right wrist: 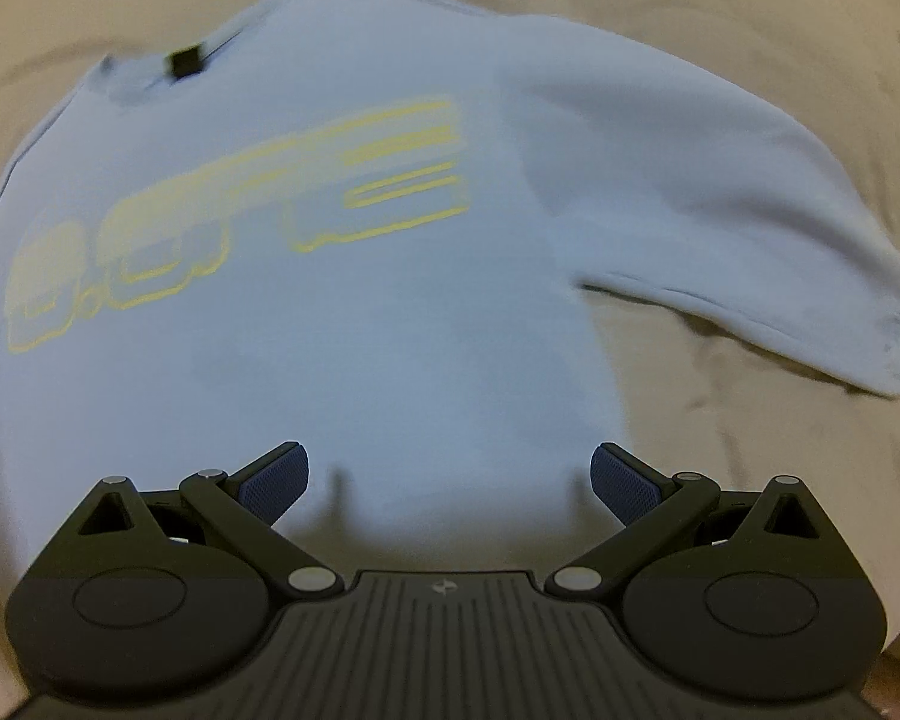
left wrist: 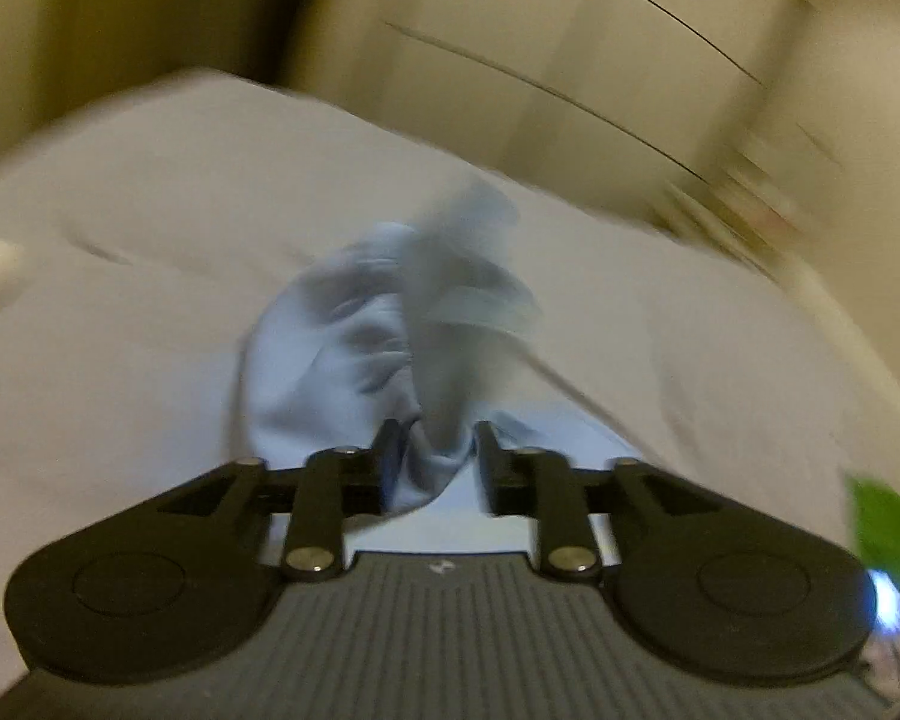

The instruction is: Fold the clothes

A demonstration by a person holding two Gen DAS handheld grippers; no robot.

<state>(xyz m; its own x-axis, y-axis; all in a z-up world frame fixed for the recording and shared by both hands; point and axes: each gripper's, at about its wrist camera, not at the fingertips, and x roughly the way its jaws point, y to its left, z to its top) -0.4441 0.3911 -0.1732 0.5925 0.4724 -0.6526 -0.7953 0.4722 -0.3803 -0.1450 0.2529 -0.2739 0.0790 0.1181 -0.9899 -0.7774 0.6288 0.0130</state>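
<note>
A: Left wrist view first — we've got the left gripper with a bunch of pale blue cloth gathered between its fingers, which stand only a little apart. The picture is smeared, so whether the pads truly pinch that cloth we can't say for sure, though it looks caught.

B: And that cloth is part of the sweatshirt we see from the right wrist view, spread front-up on the beige bedsheet, yellow lettering across the chest.

A: Right. One sleeve lies out to the side, cuff down on the sheet. There's a small black tag at the neckline.

B: Our right gripper hangs over the lower body of the garment, fingers wide apart, nothing between them.

A: So we're early, we reckon — the body is flat, no fold laid yet, and the left is lifting one bunched part.

B: Next move, as we judge it — carry that bunched part across the chest and lay it flat, while the right comes down on the hem edge to pin or take it. Slack cloth will sag, so keep it taut.
</note>
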